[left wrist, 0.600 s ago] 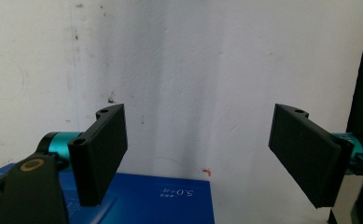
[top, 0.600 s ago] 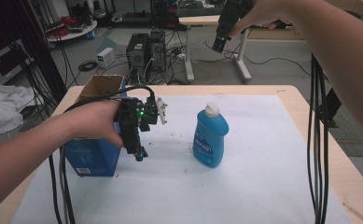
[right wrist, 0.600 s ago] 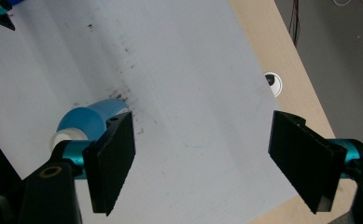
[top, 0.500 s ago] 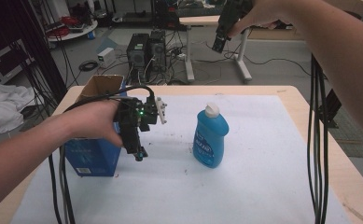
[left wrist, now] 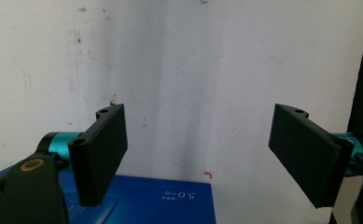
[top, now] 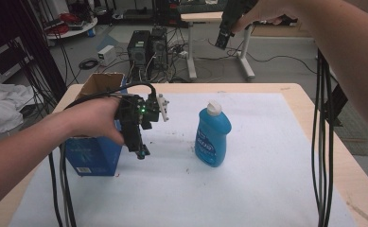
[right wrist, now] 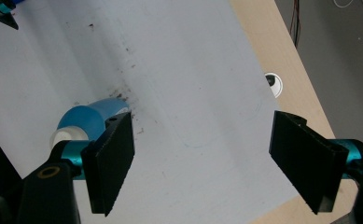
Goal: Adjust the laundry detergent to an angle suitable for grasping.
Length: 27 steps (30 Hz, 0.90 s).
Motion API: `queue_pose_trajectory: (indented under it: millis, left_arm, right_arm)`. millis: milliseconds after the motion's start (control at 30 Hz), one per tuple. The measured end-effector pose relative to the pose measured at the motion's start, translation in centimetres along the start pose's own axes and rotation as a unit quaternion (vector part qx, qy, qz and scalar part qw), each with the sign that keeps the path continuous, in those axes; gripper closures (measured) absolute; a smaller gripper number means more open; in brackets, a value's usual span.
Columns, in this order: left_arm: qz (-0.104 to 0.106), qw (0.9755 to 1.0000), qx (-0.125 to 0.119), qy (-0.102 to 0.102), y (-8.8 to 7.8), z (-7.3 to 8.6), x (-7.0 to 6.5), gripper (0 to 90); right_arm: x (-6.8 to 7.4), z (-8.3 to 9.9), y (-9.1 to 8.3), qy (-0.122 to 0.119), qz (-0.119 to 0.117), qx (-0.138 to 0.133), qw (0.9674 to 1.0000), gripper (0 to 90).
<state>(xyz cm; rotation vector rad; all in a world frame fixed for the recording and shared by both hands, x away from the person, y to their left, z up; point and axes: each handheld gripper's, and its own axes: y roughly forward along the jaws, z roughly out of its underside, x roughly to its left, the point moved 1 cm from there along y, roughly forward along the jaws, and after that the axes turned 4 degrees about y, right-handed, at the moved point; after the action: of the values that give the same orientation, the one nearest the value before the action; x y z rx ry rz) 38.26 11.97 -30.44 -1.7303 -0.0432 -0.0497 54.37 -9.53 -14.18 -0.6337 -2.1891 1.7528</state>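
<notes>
Nothing has moved: left gripper still hovers beside blue box.

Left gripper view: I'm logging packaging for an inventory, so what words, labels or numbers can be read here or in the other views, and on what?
"5.0" plus small characters, upside down: blue box, left gripper view.
White label on the box's side, high view: too small to read.
Label on the blue bottle, high view: too blurred to read.
</notes>
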Motion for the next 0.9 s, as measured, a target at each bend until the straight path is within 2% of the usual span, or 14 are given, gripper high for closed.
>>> queue_pose_trajectory:
  millis: [233, 467, 900]
  left_arm:
    - [-0.003, 1.0, -0.007, -0.006, 0.03, 0.07, -0.13, 19.6]
    - [0.0, 1.0, 0.002, -0.002, 0.0, 0.01, -0.07, 19.6]
    - [-0.002, 1.0, -0.005, -0.006, -0.12, -0.05, -0.22, 19.6]
  right_arm:
    - [0.12, 0.08, -0.11, 0.0, 0.001, 0.002, 1.0, 21.7]
    - [0.17, 0.21, -0.16, 0.002, 0.001, 0.002, 1.0, 21.6]
    - [0.24, 0.23, -0.22, -0.001, 0.002, -0.002, 1.0, 21.6]
